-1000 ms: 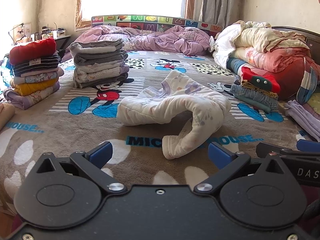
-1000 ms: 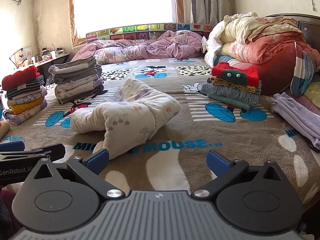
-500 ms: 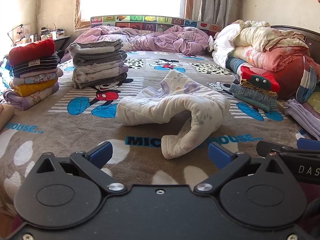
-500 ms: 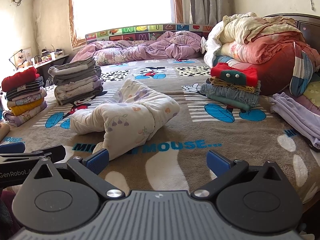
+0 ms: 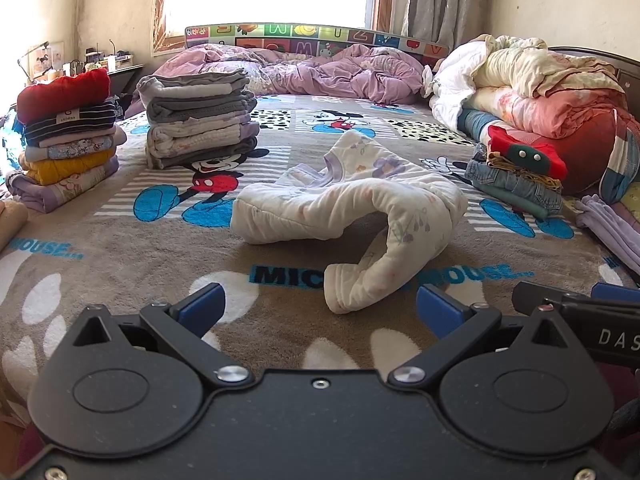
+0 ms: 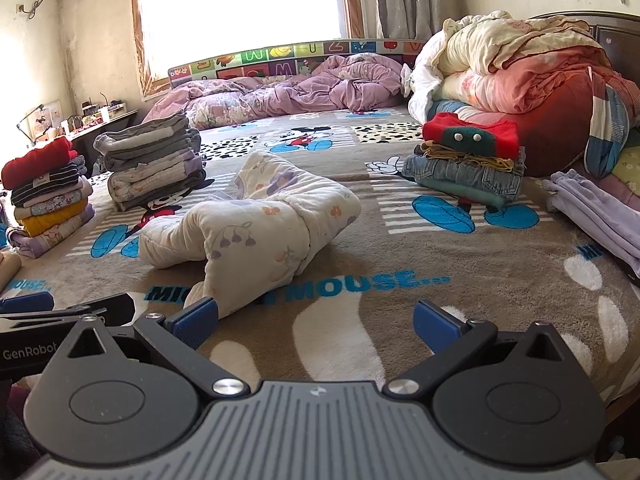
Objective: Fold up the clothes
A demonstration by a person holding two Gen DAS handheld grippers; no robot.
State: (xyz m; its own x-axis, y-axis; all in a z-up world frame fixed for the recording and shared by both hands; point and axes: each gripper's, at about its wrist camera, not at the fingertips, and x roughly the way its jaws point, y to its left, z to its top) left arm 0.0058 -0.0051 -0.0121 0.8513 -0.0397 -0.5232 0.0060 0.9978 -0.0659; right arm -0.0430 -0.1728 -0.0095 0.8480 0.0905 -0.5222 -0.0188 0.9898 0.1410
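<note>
A padded cream garment with purple flower print (image 5: 360,200) (image 6: 256,224) lies crumpled in the middle of the cartoon-mouse blanket (image 5: 120,256) (image 6: 400,300), one sleeve curling toward me. My left gripper (image 5: 318,310) hovers open just short of that sleeve end, nothing between its blue pads. My right gripper (image 6: 316,320) is open too, with its left pad close beside the sleeve cuff. Each gripper shows at the edge of the other's view.
Two stacks of folded clothes (image 5: 66,136) (image 5: 198,124) stand at the left. A stack with jeans and a red item (image 6: 468,160) sits at the right, next to piled quilts (image 6: 520,72) and lilac cloth (image 6: 592,216). A purple duvet (image 5: 320,72) lies at the back.
Both grippers have drifted very slightly; the garment and the stacks lie as before. Both grippers stay open.
</note>
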